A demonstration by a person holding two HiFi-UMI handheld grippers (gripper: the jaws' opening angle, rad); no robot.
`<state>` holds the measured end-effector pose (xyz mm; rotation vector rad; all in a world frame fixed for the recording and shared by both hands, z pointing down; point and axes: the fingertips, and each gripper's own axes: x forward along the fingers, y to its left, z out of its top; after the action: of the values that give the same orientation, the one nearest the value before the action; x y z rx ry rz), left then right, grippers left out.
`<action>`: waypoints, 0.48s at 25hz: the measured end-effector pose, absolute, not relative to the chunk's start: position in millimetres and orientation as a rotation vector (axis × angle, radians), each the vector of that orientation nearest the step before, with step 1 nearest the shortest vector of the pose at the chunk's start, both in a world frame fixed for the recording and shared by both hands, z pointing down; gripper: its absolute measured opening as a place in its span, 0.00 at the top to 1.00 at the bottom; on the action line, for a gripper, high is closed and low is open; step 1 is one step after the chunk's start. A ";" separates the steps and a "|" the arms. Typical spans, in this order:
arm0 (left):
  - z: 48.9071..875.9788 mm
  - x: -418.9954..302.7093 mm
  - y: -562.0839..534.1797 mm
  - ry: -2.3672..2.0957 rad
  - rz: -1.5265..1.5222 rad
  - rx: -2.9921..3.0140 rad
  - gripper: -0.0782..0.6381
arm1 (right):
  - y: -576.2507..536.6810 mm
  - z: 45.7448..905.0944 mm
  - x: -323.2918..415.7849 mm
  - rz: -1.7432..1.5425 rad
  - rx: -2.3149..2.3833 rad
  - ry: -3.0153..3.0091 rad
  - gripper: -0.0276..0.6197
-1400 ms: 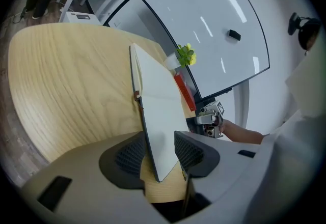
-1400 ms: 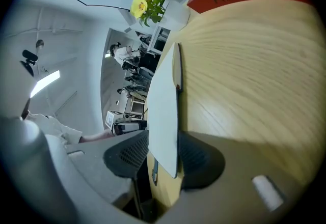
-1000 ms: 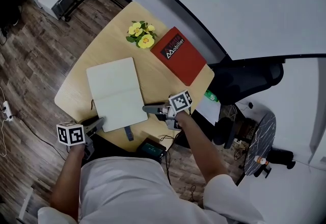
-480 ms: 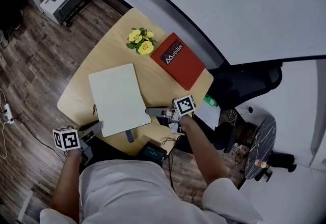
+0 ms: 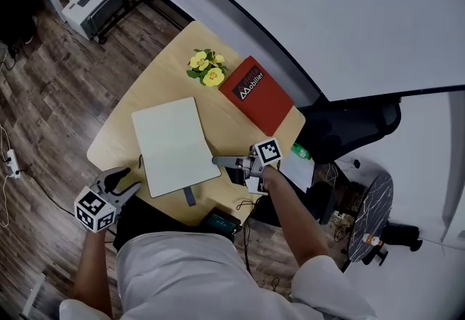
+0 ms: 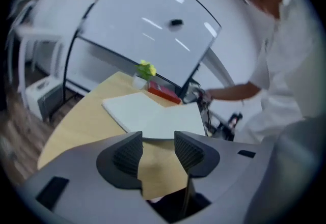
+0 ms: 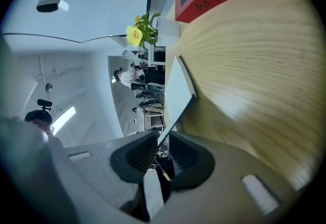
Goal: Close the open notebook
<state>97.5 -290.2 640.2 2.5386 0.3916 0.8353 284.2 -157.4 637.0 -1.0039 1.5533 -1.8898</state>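
The notebook (image 5: 174, 144) lies closed on the worktop (image 5: 149, 82); the right claw (image 5: 220, 160) pinches its edge, while the left claw (image 5: 122, 182), jaws just opening, holds nothing

Bright even indoor light, glare streaks on the whiteboard (image 6: 147, 29), gripper views fisheye-warped, dark-cornered, softly blurred

Head view steeply overhead; gripper views low across shared table (image 5: 163, 78)

Notebook (image 5: 174, 145): pale, rectangular, showing one plain face from above; lies skewed on the table (image 5: 123, 126) toward its near edge, a dark strap (image 5: 189, 196) projecting from its near end.
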 end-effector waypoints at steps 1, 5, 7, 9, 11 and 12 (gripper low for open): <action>637.4 96.8 -284.1 0.468 0.891 2.672 0.64 | -158.4 636.8 285.5 -1.887 -0.996 1.532 0.85; 623.7 100.2 -259.6 0.717 1.019 3.058 0.63 | -160.6 635.8 290.4 -1.875 -0.973 1.464 0.85; 624.2 99.7 -245.9 0.867 1.104 3.179 0.63 | -161.3 635.6 291.4 -1.868 -0.958 1.439 0.85; 628.7 98.2 -235.2 0.993 1.171 3.243 0.63 | -162.2 636.2 291.5 -1.860 -0.947 1.418 0.85; 630.2 99.9 -230.5 1.014 1.173 3.275 0.63 | -162.3 636.4 290.9 -1.855 -0.943 1.402 0.85; 629.5 101.4 -229.0 1.013 1.161 3.292 0.64 | -161.8 636.7 290.9 -1.855 -0.945 1.397 0.85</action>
<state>101.4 -229.0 629.5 3.2924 1.0129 1.1612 290.9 -161.8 636.7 -0.9448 1.3971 -1.8549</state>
